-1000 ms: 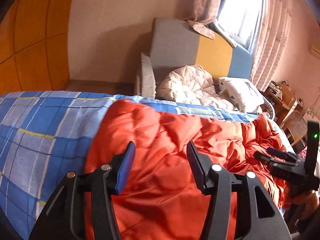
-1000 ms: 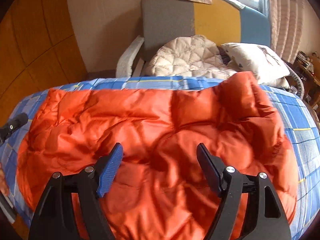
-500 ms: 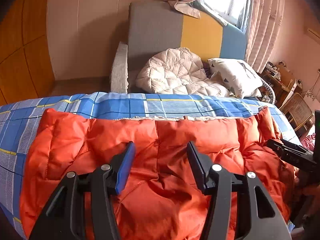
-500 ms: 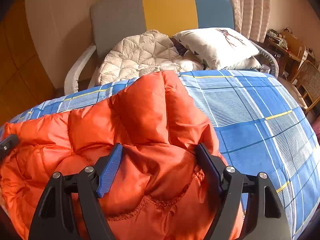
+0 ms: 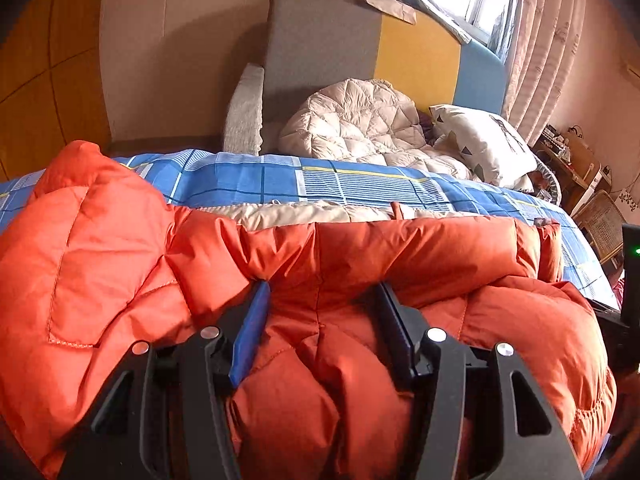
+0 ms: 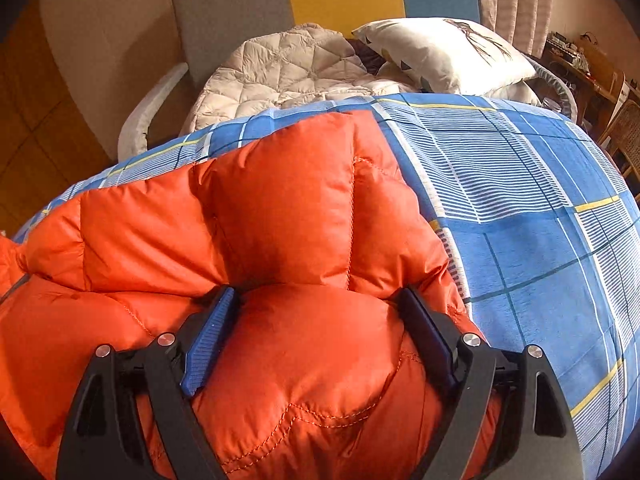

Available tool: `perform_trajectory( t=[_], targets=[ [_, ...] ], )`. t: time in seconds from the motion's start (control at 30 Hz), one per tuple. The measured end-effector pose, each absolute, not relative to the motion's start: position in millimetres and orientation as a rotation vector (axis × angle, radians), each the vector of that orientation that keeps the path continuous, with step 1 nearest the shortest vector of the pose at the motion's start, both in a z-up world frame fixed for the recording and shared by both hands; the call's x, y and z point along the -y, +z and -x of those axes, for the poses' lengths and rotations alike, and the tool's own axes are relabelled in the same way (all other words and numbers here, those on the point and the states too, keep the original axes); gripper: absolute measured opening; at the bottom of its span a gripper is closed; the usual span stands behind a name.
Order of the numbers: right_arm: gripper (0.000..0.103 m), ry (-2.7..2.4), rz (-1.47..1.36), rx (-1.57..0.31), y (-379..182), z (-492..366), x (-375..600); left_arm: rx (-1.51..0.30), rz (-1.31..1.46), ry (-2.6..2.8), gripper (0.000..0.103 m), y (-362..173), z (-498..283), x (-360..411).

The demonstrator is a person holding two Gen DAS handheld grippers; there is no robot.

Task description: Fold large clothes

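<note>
Nearest me, my left gripper [image 5: 320, 304] and right gripper [image 6: 316, 308] both sit spread wide, pushed into the puffy orange jacket [image 6: 280, 216] with padding bulging between the fingers, nothing pinched yet. The jacket lies bunched on the blue plaid bed [image 6: 520, 200], pale lining showing along its far edge. I judge this a grasp before a fold: next, squeeze onto the fabric and lift it over.

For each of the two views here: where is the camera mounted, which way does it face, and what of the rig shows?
Left wrist: on the left gripper, facing forward over the orange jacket toward the armchair; both fingers show, open, and part of the other gripper at right.
Right wrist: on the right gripper, facing across the jacket's right end and the plaid bedspread; both fingers show, open.
Shared: jacket, bedspread, armchair, the pillow.
</note>
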State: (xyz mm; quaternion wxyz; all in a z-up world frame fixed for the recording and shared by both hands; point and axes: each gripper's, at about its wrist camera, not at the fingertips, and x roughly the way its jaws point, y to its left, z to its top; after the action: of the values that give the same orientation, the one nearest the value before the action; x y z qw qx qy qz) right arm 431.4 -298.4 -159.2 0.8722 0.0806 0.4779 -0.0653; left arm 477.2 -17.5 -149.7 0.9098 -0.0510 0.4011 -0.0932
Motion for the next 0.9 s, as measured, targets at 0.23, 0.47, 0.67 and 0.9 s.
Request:
perform_trajectory(
  t=[0.23, 0.47, 0.67, 0.9],
  targets=[
    [0.089, -0.057, -0.188, -1.01, -128.4, -411.6, 311.0, -0.778, 0.121, -0.204, 0.06, -119.0, -451.8, 16.8],
    [0.091, -0.008, -0.31, -1.003, -113.2, -370.3, 338.5, -0.705, 0.081, -0.298, 0.061, -93.0, -412.2, 37.5],
    [0.091, -0.02, -0.34, -1.033, -121.0, -345.4, 347.6, -0.708, 0.067, -0.323, 0.061, -95.7, -393.9, 47.6],
    [0.091, -0.001, -0.382, -1.065, -135.0, -327.3, 352.2, -0.722, 0.064, -0.328, 0.061, -103.9, -380.4, 45.5]
  ],
)
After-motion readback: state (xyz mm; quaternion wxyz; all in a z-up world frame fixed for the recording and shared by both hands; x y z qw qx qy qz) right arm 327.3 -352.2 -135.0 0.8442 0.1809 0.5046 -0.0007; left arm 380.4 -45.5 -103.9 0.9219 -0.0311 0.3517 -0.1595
